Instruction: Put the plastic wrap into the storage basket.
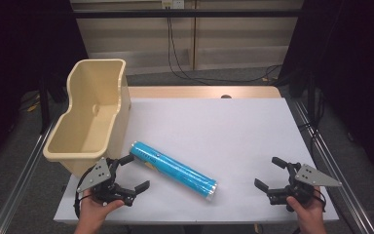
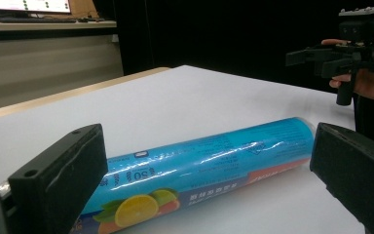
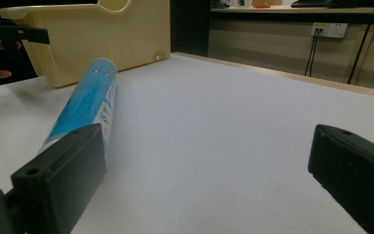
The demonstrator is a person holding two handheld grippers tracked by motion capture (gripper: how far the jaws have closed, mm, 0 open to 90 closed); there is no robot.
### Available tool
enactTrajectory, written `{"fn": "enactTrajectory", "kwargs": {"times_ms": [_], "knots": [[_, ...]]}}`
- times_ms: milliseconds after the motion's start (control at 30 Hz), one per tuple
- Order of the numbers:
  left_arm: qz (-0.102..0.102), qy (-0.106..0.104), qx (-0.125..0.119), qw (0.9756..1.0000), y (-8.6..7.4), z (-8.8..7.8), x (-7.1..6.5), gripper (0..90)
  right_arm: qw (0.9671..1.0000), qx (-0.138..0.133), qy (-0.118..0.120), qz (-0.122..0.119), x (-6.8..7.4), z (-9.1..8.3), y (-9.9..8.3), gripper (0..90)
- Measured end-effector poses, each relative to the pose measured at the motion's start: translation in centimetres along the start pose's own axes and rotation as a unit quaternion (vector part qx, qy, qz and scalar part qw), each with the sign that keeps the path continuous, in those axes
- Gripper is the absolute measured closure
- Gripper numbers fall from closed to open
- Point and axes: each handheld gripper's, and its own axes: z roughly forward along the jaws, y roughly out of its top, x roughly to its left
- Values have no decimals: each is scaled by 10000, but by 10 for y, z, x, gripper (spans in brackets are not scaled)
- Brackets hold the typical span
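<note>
I start with the bench (image 1: 253,126), because it is big, white and smooth. A round thing can roll on it, and the near edge is not far away.

Next is the cream bin (image 1: 90,117). It stands at the far left of the bench, partly over the left edge. If I bump it with my arm, I think it could tip or slide off.

Then the blue tube (image 1: 173,168). It lies flat on its side near the middle of the bench, slanting from the bin down toward the near right. Its skin looks shiny, so I think it could slip out of a weak hold. If I pinch it near one end, the other end may sag and swing.

My left gripper (image 1: 130,171) is wide open, right at the tube's left end, not touching it. If I push in crooked, one jaw could knock the tube and send it rolling.

My right gripper (image 1: 269,173) is wide open too, holding nothing, well off to the near right. It is too far to stop a rolling tube.
</note>
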Motion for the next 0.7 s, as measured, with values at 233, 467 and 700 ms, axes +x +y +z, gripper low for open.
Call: {"fn": "enactTrajectory", "kwargs": {"times_ms": [233,467,700], "knots": [[27,5,11,10000,1,2,1,0,10000,4,12,3,0,0,0,1],[55,-24,11,10000,4,10,2,0,10000,14,14,26,0,0,0,1],[83,-91,-12,9999,10,24,2,0,10000,40,19,-5,-1,0,-1,1]]}}
